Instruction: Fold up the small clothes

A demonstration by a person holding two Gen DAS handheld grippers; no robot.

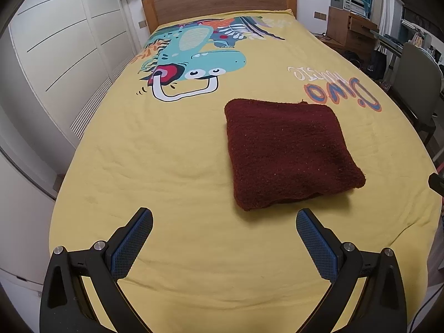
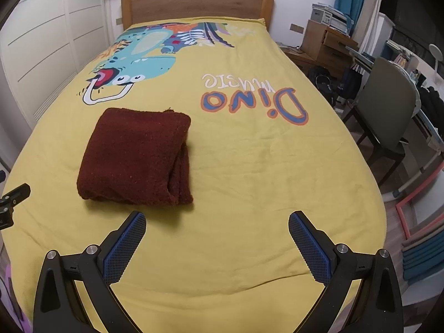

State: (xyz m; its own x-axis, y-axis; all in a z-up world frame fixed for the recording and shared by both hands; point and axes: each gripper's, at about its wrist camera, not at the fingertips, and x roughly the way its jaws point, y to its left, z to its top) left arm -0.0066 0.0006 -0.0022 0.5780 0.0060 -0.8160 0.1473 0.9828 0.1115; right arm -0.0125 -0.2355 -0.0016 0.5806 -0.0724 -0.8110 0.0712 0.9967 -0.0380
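Note:
A dark red knitted garment lies folded into a thick square on the yellow bed cover. In the right wrist view the same garment sits left of centre, its stacked folded edges facing right. My left gripper hovers open above the cover, just short of the garment's near left corner, with nothing between its blue pads. My right gripper is open too, empty, near the garment's front right corner. A black part of the left tool shows at the left edge of the right wrist view.
The bed cover carries a dinosaur print and "Dino music" lettering. A wooden headboard stands at the far end. White wardrobe doors run along the left. A grey chair, a desk and bags crowd the right side.

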